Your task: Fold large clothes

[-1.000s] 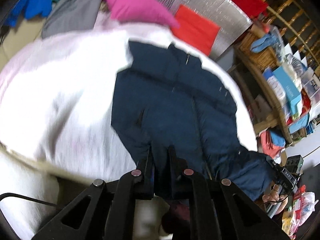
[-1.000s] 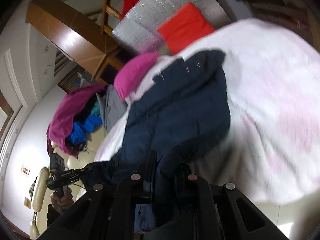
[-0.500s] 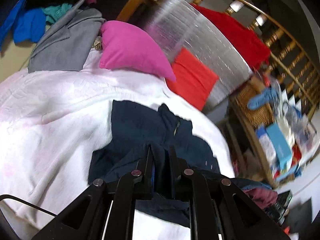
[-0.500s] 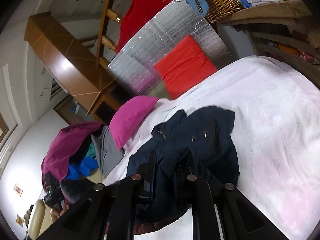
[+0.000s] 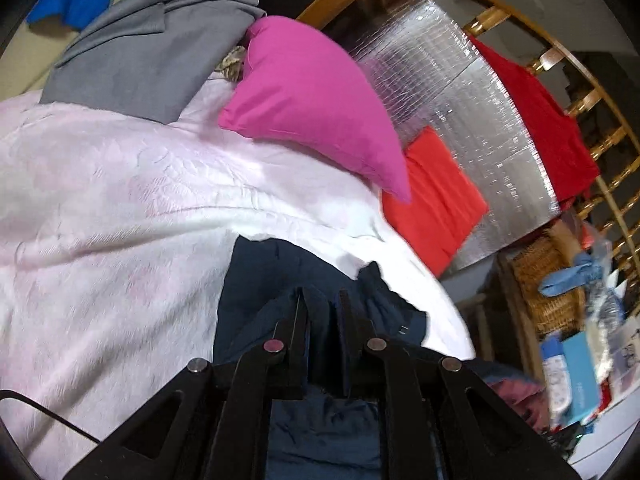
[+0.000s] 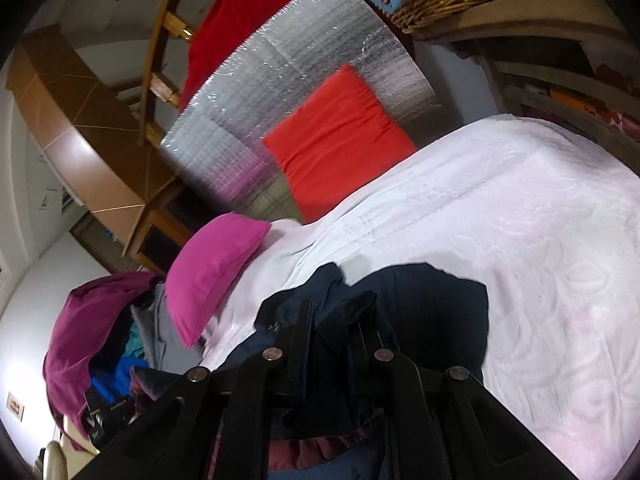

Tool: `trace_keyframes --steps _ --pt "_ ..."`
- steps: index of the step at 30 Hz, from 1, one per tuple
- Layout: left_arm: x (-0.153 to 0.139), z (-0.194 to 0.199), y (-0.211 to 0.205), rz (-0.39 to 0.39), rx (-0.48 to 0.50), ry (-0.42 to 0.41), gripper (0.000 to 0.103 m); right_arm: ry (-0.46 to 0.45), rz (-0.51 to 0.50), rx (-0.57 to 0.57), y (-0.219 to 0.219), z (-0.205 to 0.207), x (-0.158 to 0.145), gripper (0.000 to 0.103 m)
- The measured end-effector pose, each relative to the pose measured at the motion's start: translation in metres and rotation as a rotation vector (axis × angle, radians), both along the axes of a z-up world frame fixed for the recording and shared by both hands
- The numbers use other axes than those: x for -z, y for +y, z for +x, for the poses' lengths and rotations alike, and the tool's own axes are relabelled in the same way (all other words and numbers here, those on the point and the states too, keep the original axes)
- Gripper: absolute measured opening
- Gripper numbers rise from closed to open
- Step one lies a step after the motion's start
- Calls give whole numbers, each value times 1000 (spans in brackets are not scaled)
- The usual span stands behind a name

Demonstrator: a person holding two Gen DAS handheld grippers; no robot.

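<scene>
On white bedspread (image 5: pixel 120 200): navy jacket (image 5: pixel 256 280) bunched between fingers, left gripper (image 5: pixel 323 308) and right gripper (image 6: pixel 334 320) both clamping it.

Both wrist views closely share the jacket (image 5: pixel 256 280).

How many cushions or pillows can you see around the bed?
2: a magenta pillow lying at the bed's head end, and an orange-red cushion leaning against the silver foil panel. Others may be hidden.

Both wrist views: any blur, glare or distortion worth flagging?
Left wrist view: strong fisheye bending, motion smear at the right edge, glare on the silver foil panel. Right wrist view: the white bedspread looks partly washed out, edges soft; the navy jacket is dark, showing little detail.
</scene>
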State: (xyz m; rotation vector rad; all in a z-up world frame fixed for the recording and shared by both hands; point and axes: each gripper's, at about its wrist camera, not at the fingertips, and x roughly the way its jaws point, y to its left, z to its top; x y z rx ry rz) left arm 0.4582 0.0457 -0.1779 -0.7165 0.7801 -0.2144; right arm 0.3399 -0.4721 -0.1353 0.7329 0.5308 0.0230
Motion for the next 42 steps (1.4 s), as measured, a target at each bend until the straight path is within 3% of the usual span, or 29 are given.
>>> trace_keyframes --steps 12,18,25,33,34,36,37,38,40,42 --pt "18 71 -25 50 8 4 11 29 25 84 -17 89 34 14" --pt "16 84 -42 116 33 -27 11 57 84 129 -36 104 65 14" --pt "27 91 -48 157 19 0 15 94 186 147 -46 116 100 14" --pt "20 88 -59 200 27 -4 24 103 291 146 -56 109 116 26" --pt "18 87 -58 186 28 -8 27 94 301 145 -56 106 115 33" --pt "15 85 -55 162 27 -14 35 73 305 157 -58 100 111 57" --pt "11 82 -53 168 4 -23 58 53 306 170 -60 94 107 76" --pt "7 78 -52 189 -37 -39 81 27 299 198 -62 86 101 79" --pt "-5 65 -46 205 -121 -117 84 -4 277 208 -65 76 91 79" --pt "-16 58 -41 187 -136 -150 85 -2 242 172 -63 71 81 79"
